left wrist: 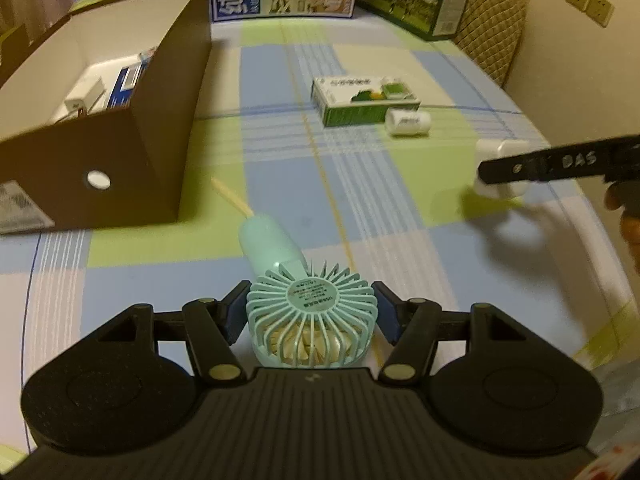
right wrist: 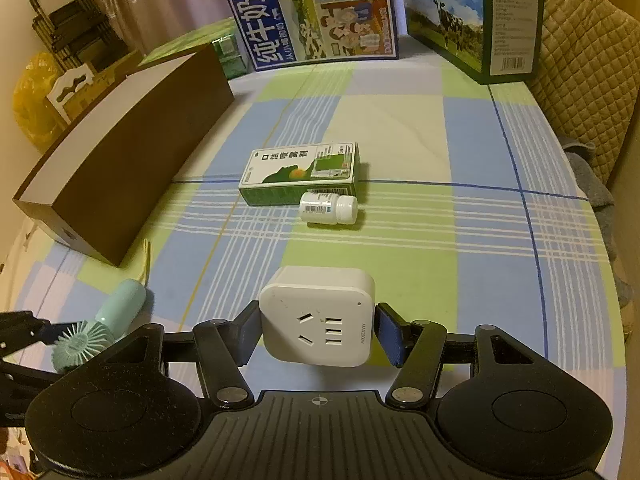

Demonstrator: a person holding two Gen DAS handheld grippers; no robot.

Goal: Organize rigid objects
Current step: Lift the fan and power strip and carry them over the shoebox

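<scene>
A mint hand fan (left wrist: 312, 312) lies on the checked tablecloth, handle pointing away, and my left gripper (left wrist: 312, 306) is shut on its round head, a pad against each side. In the right wrist view the same fan (right wrist: 80, 344) shows at the lower left with the left gripper's fingers (right wrist: 40, 330) on it. My right gripper (right wrist: 318, 320) is shut on a white socket cube (right wrist: 318, 316), which hangs a little above the cloth. From the left wrist view the cube (left wrist: 500, 148) casts a shadow below it. A green medicine box (right wrist: 300, 172) and a white pill bottle (right wrist: 328, 210) lie mid-table.
An open brown box (left wrist: 132, 128) with several white and blue items inside stands at the left. A thin wooden stick (left wrist: 232, 200) lies beside it. Large milk cartons (right wrist: 312, 12) line the back edge, and a quilted chair (right wrist: 580, 60) is at the right.
</scene>
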